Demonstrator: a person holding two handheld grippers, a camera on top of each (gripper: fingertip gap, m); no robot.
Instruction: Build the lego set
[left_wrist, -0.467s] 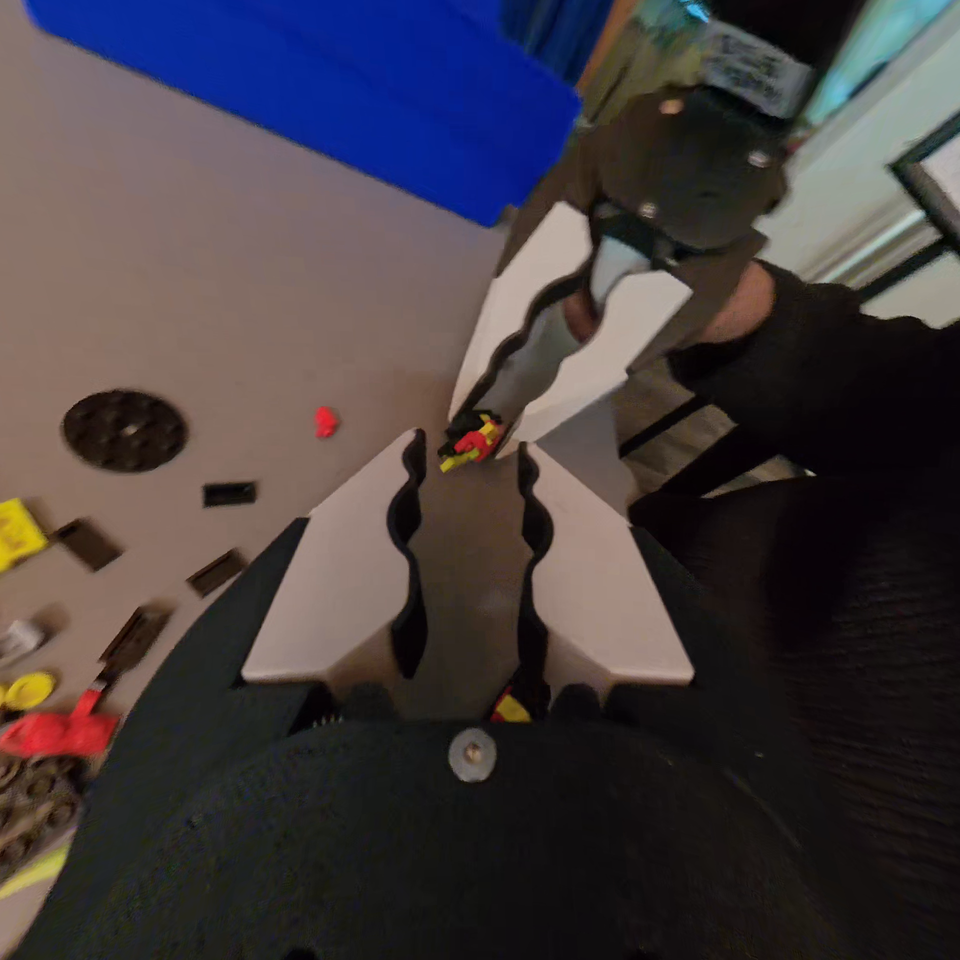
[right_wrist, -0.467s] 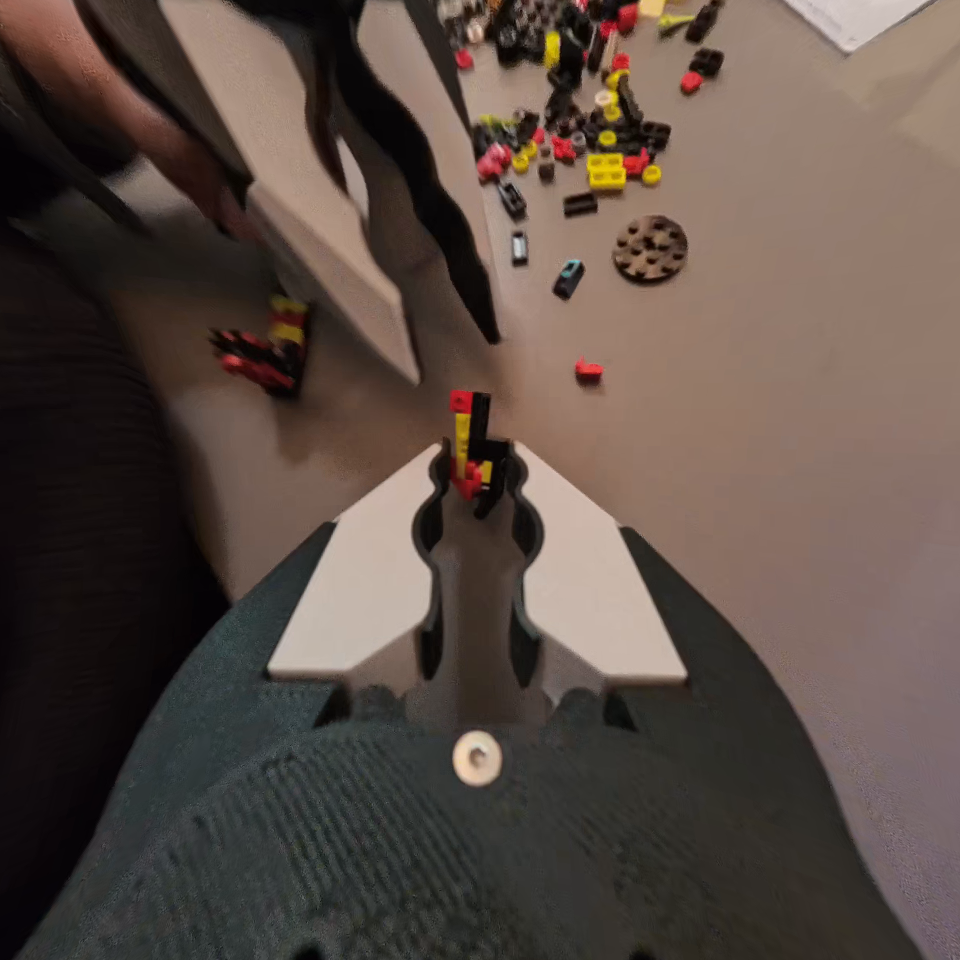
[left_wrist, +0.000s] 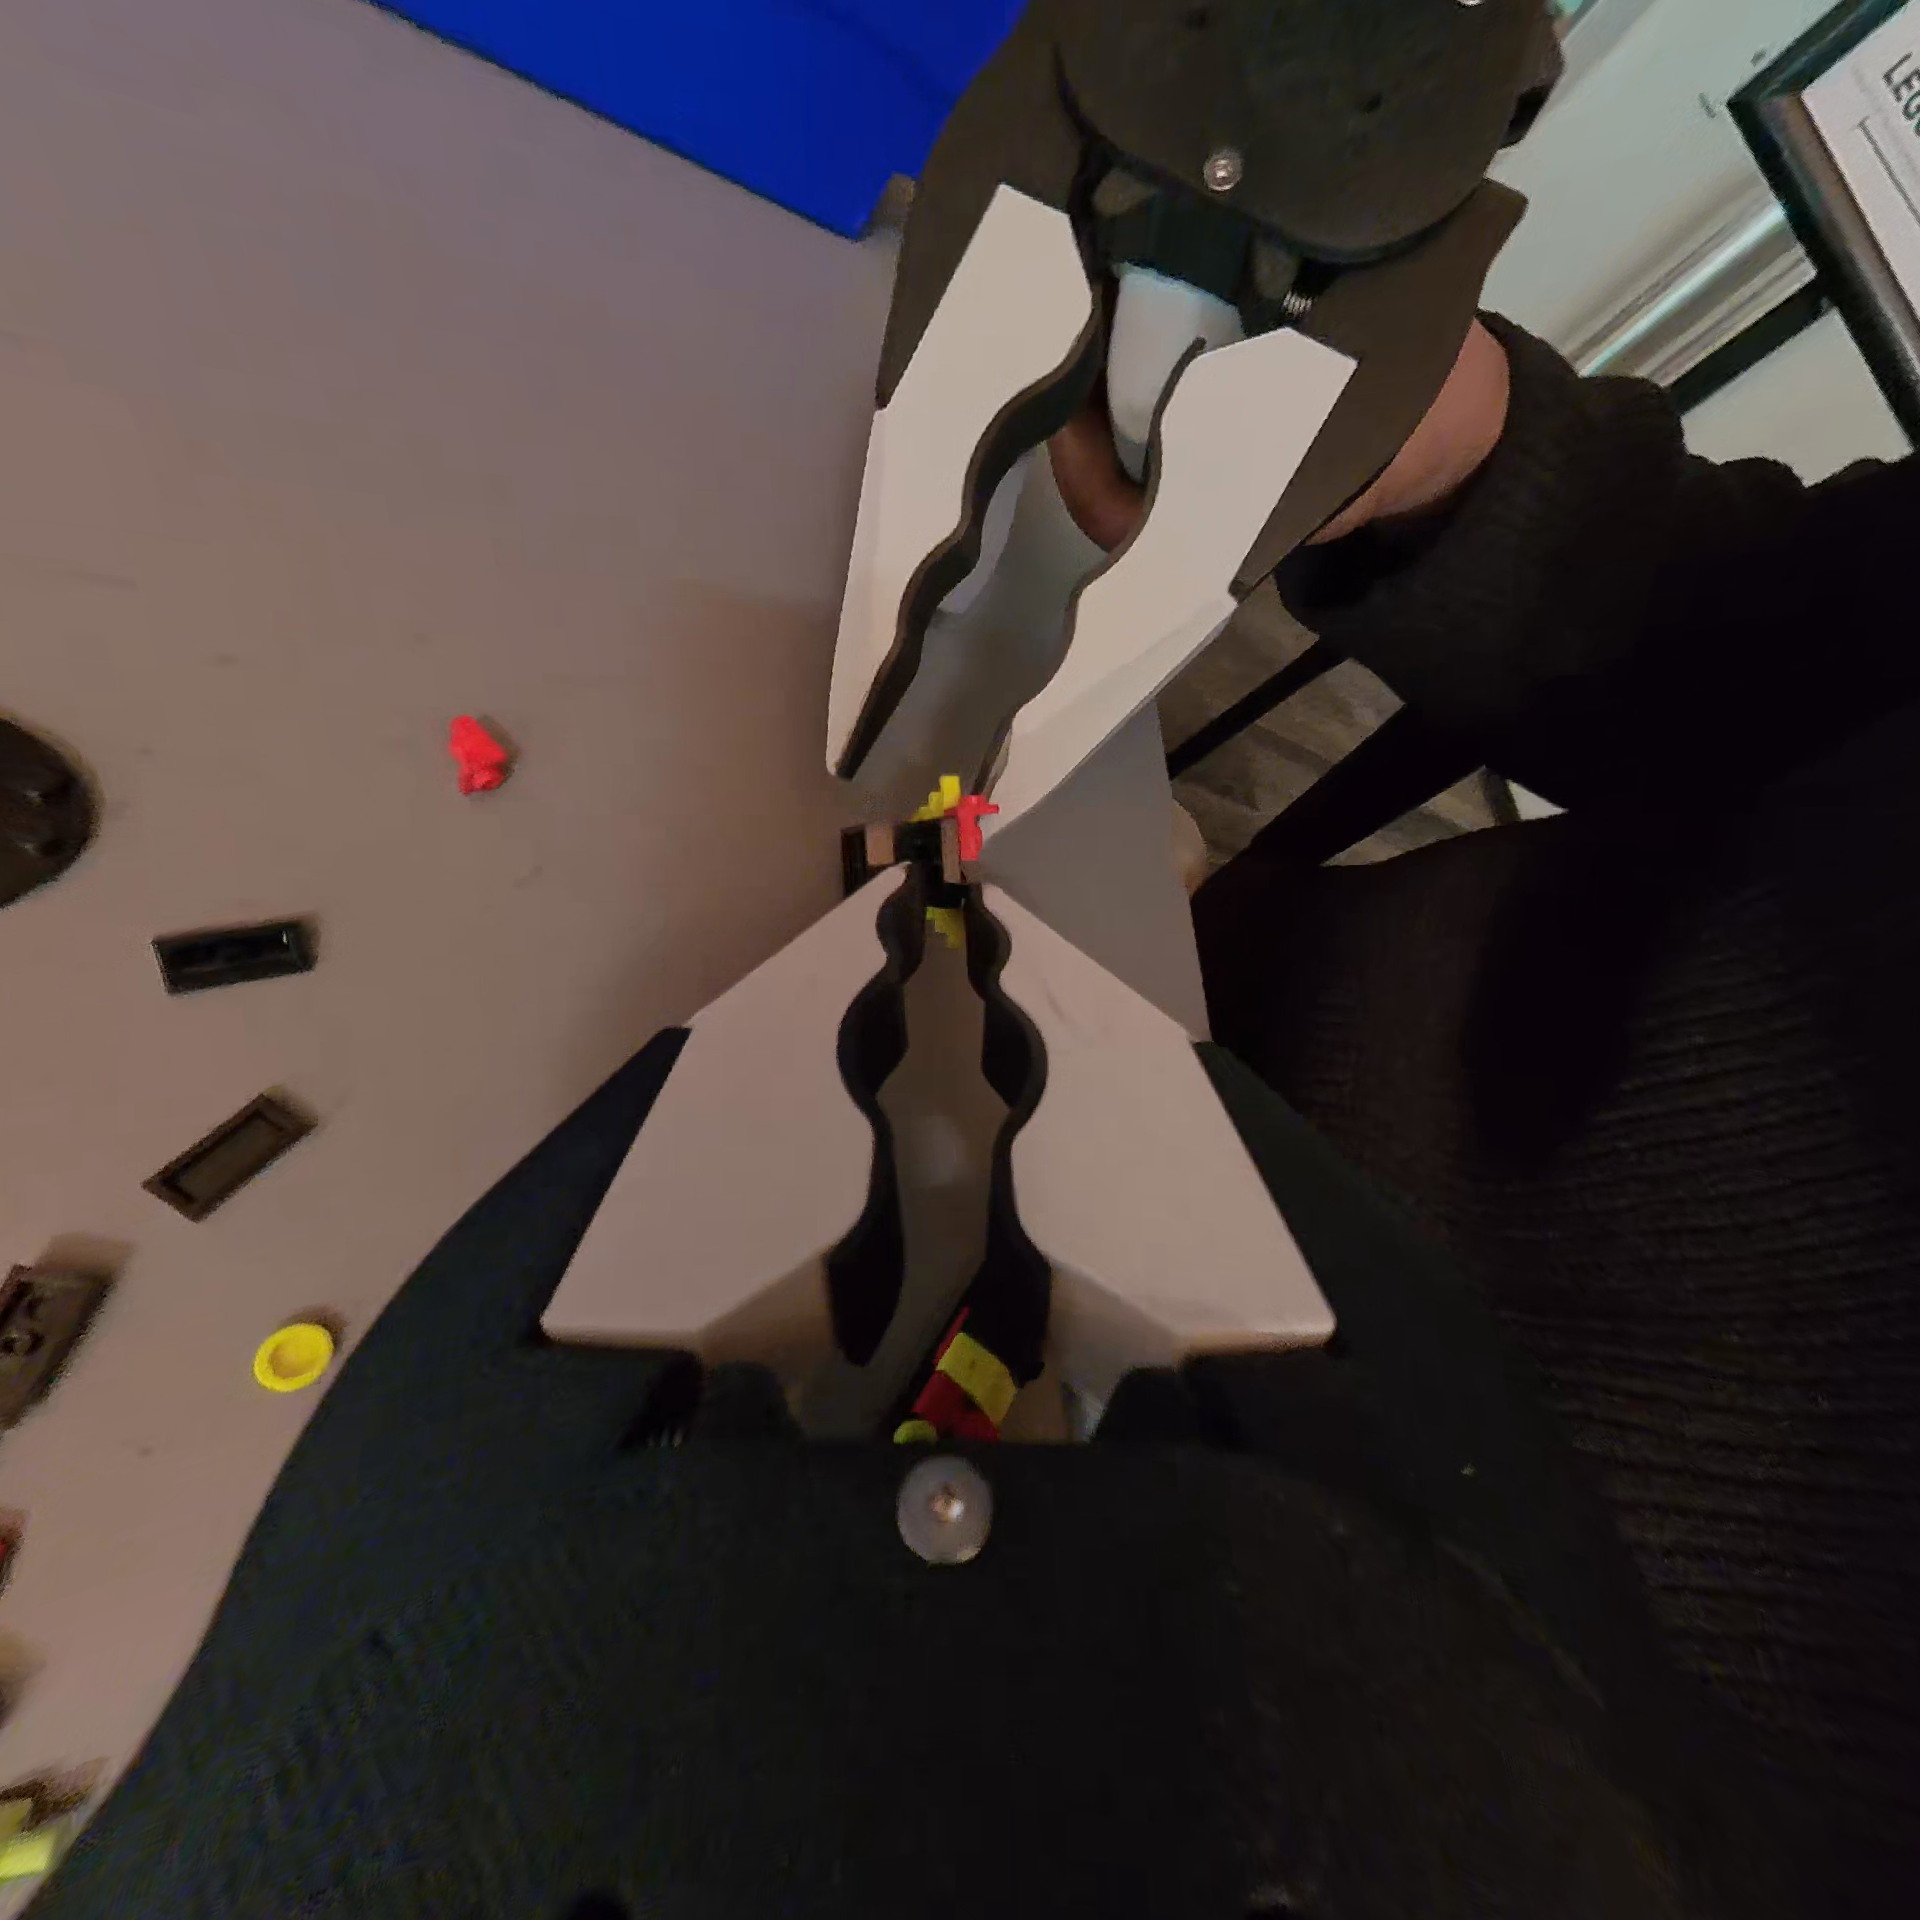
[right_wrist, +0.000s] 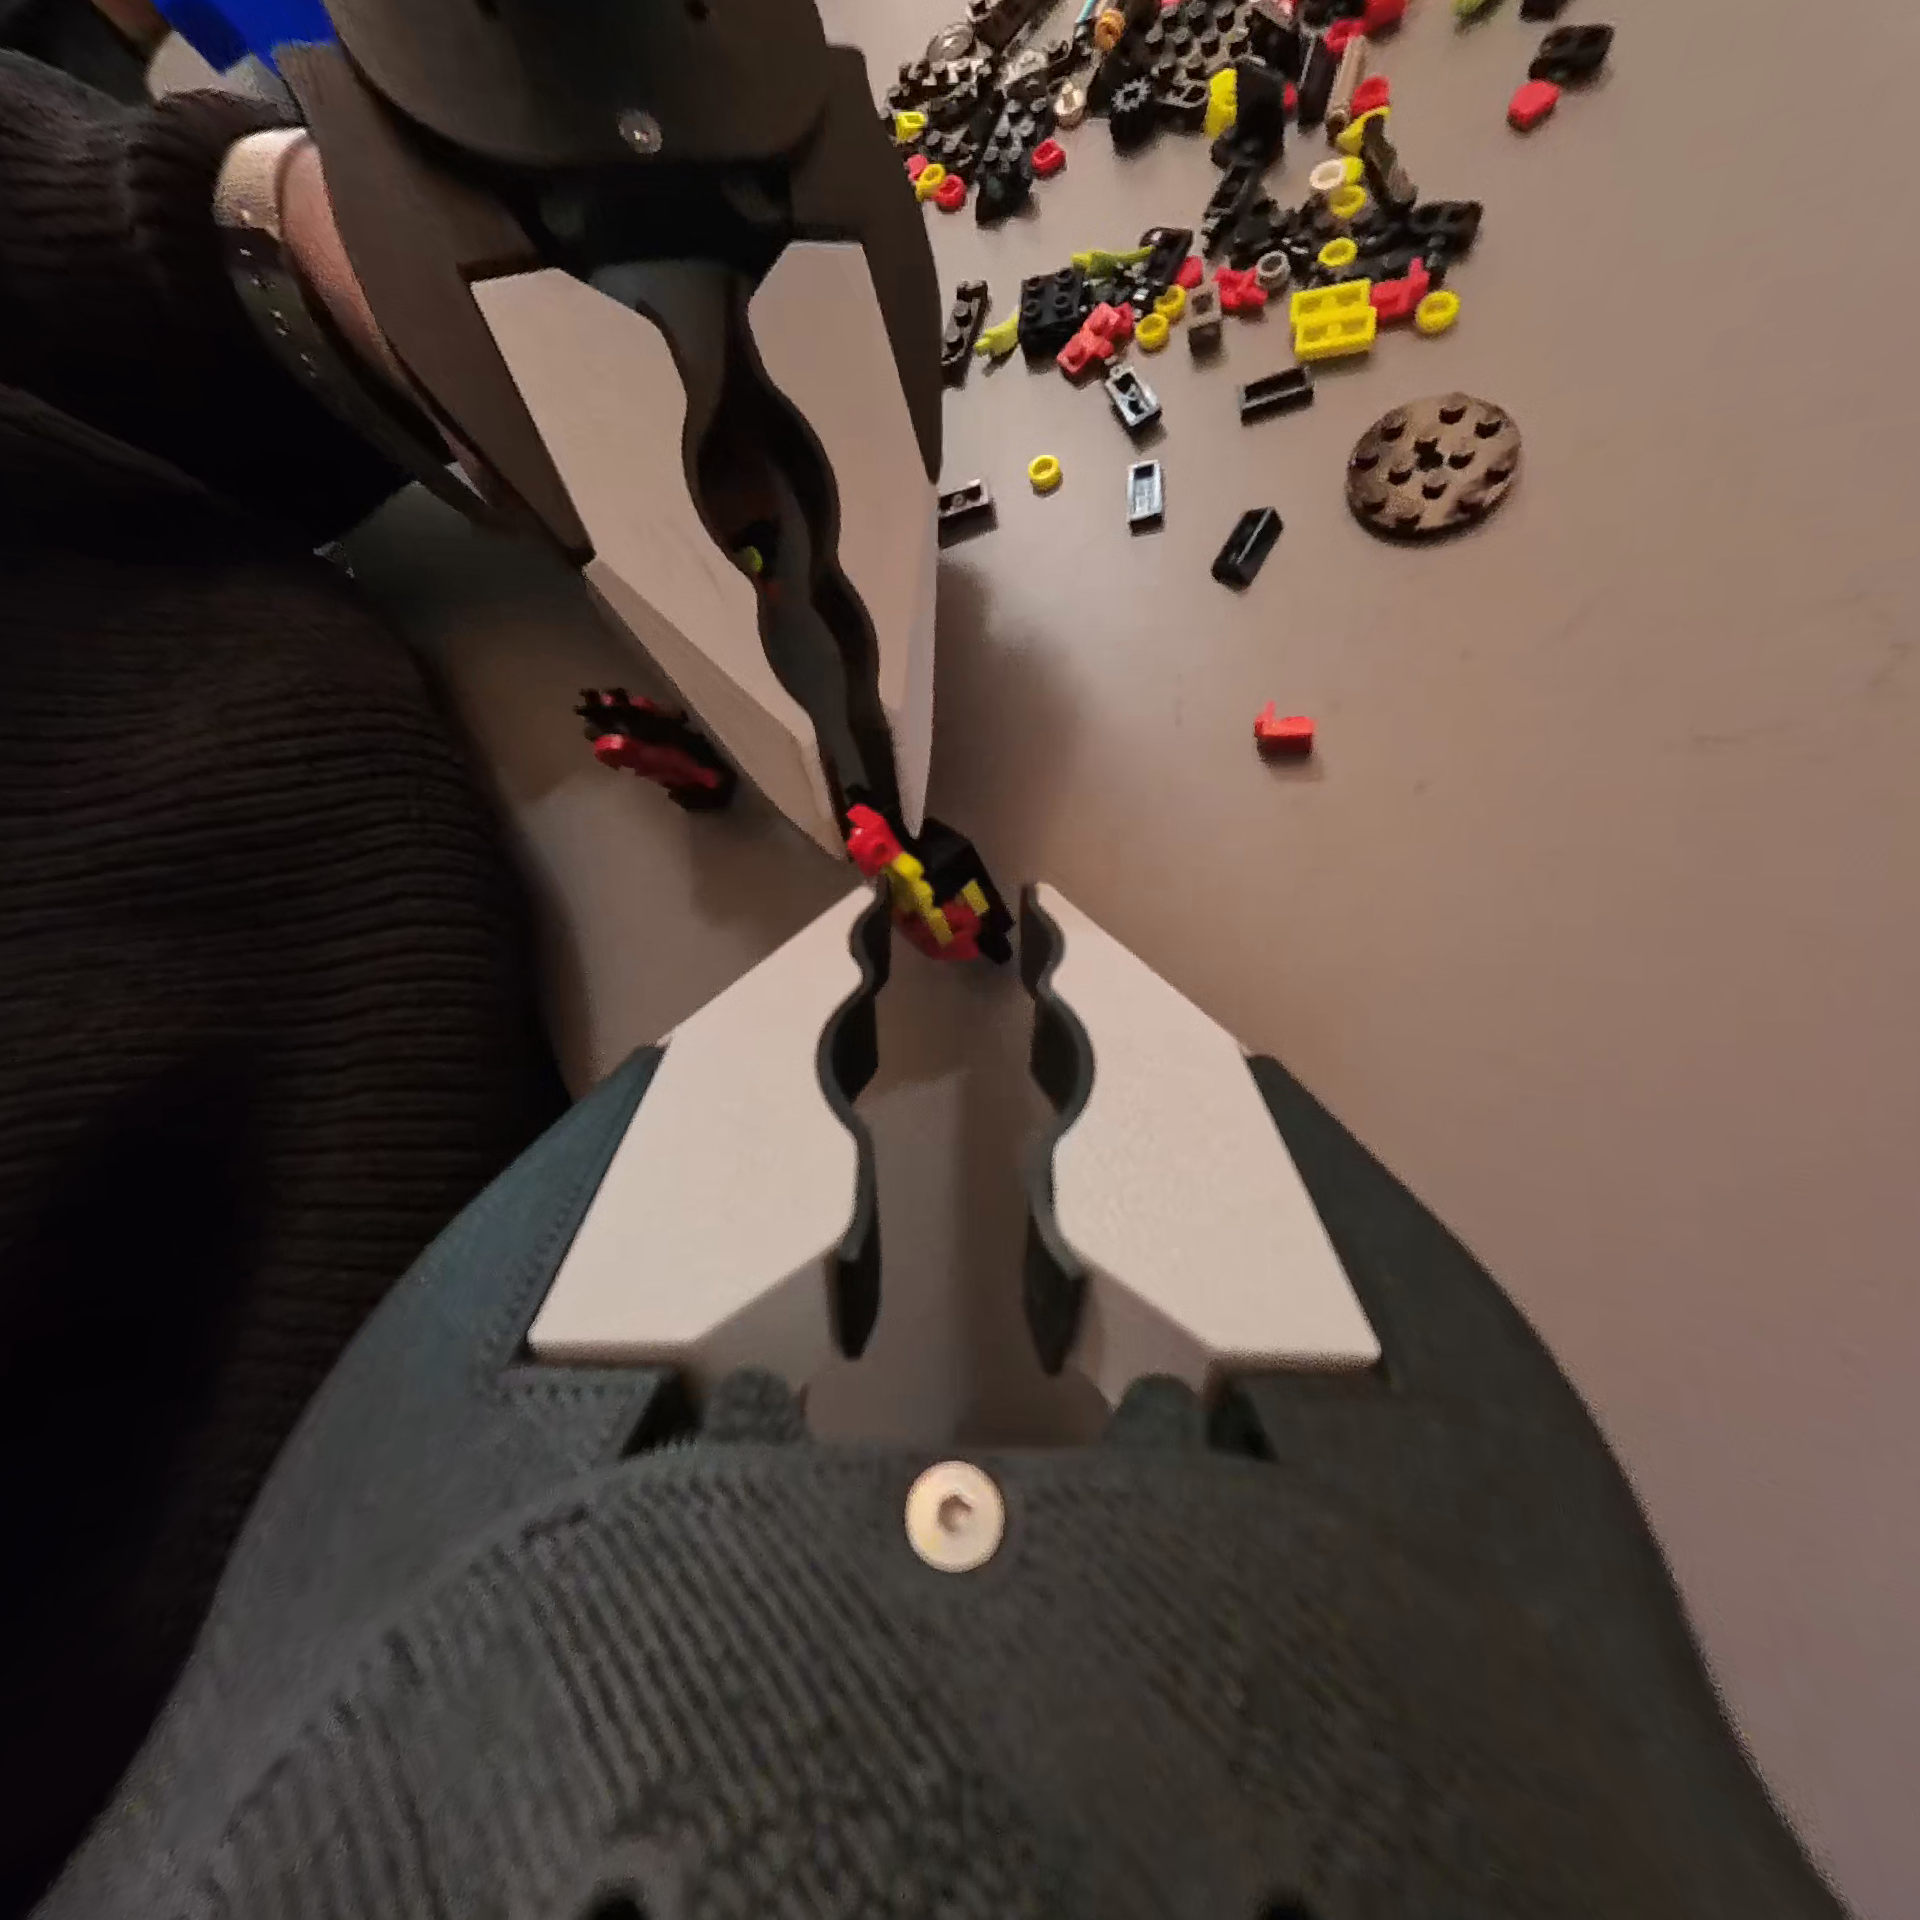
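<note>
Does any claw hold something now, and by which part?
The left claw pinches the small red, yellow and black build by its red-tipped end. The right claw stands open around the other end and does not seem to grip it.

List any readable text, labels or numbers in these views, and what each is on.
White sheet in a black frame, top right of the left wrist view: printed writing, mostly cut off by the picture's edge; not quoted here.
Loose bricks: no writing visible.
Small build held in the left claw: no writing visible.
</note>
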